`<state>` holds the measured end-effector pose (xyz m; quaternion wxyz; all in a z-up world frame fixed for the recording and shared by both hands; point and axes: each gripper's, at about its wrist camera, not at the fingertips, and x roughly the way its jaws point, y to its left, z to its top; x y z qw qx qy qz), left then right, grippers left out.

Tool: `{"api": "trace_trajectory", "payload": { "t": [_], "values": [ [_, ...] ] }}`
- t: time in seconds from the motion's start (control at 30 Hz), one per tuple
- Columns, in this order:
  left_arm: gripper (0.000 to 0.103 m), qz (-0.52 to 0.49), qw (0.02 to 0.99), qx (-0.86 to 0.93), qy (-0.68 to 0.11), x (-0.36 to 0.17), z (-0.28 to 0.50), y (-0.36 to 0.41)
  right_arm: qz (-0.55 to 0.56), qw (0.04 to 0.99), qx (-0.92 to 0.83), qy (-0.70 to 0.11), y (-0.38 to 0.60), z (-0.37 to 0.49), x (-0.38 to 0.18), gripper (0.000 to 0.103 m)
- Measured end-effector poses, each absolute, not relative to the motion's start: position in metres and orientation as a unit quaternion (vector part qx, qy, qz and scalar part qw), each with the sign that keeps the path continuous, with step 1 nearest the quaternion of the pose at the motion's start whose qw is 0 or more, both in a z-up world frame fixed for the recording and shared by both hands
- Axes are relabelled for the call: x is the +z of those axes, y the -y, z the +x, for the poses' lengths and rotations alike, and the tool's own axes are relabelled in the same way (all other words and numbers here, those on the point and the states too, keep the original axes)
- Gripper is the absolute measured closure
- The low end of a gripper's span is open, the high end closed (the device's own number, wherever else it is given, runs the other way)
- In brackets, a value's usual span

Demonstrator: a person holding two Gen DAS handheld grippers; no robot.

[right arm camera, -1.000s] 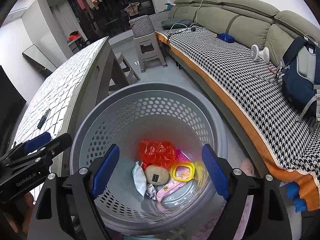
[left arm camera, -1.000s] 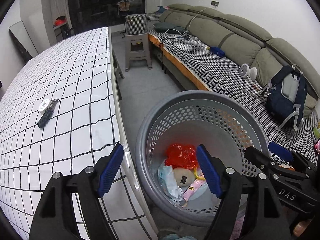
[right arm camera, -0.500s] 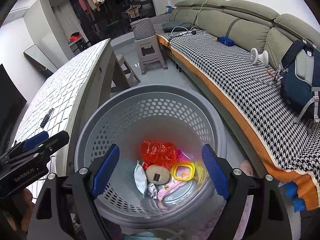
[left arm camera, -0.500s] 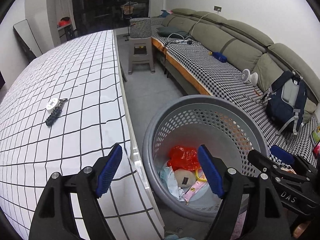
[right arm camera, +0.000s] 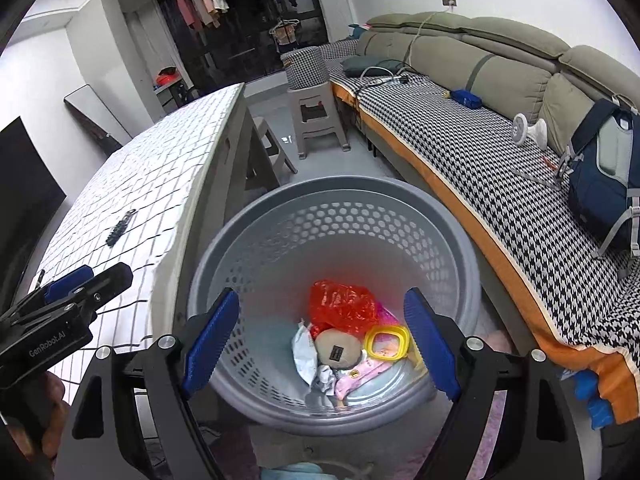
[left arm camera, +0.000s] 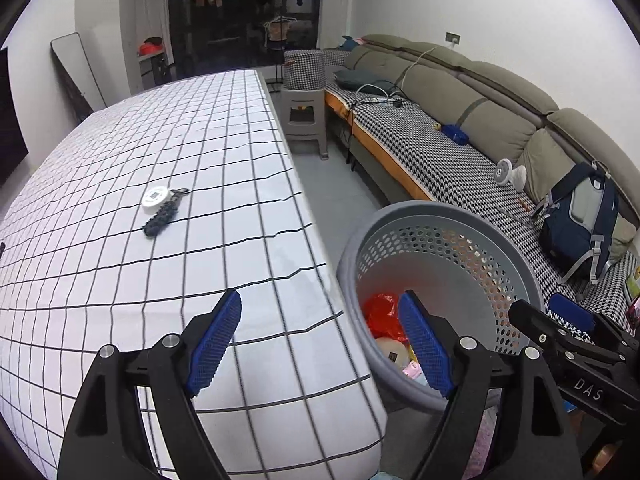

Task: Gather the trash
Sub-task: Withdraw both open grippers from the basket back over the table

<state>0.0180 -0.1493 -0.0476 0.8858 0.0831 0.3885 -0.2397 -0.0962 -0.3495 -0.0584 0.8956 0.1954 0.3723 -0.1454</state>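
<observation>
Both tongs empty: left tongs [left arm camera: 320, 340] just widening over the tabletop [left arm camera: 160, 160] edge, right tongs [right arm camera: 322, 344] released above the basket [right arm camera: 332, 196].

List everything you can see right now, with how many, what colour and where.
basket: one, grey, on the floor between table and sofa
bag: one, red, in the basket
ring: one, yellow, in the basket
wrappers: several, white and pink, in the basket
table: one, white checked cloth, left of the basket
round tag: one, white, on the table
braided strap: one, dark, touching the tag
sofa: one, olive, along the wall
backpack: one, navy, on the sofa
stool: one, grey, beyond the table
left claw: one, black with blue pads, open, empty
right claw: one, same colours, open over the basket
</observation>
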Motion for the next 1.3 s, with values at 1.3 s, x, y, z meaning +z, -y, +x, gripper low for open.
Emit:
{"api": "trace_trajectory", "payload": {
  "t": [1.3],
  "values": [
    [0.024, 0.025, 0.924, -0.110, -0.365, -0.027, 0.076, 0.003, 0.113, 0.920, -0.002, -0.375, 0.218, 0.042, -0.024, 0.022]
  ]
}}
